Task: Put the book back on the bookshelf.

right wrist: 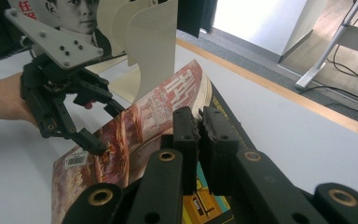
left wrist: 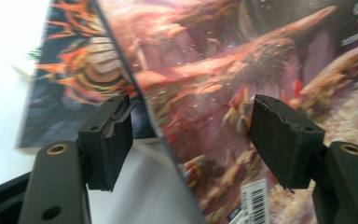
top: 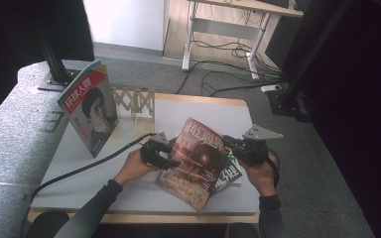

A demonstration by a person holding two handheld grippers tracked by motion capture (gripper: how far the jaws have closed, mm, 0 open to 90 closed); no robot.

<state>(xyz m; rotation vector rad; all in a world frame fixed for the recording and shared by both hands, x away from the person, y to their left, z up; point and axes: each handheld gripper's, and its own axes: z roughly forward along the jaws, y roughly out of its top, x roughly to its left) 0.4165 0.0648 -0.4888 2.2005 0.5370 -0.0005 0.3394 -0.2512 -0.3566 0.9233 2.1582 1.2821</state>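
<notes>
A red-covered magazine (top: 193, 163) is held tilted above the white table (top: 203, 106). My right gripper (top: 228, 144) is shut on its right edge; in the right gripper view the jaws (right wrist: 199, 116) pinch the cover (right wrist: 140, 126). My left gripper (top: 171, 161) stands open at the magazine's left edge. In the left gripper view that edge (left wrist: 214, 70) runs between the spread pads (left wrist: 116, 121) without touching them. A second magazine (top: 230, 173) lies flat on the table beneath, with a dark blue and orange cover (left wrist: 74, 70).
A third magazine (top: 90, 111) with a portrait cover stands upright at the back left. It leans in a cream divider rack (top: 136, 101), whose empty slots (right wrist: 156, 46) are just behind the lifted magazine. A black cable (top: 79, 171) trails left across the table.
</notes>
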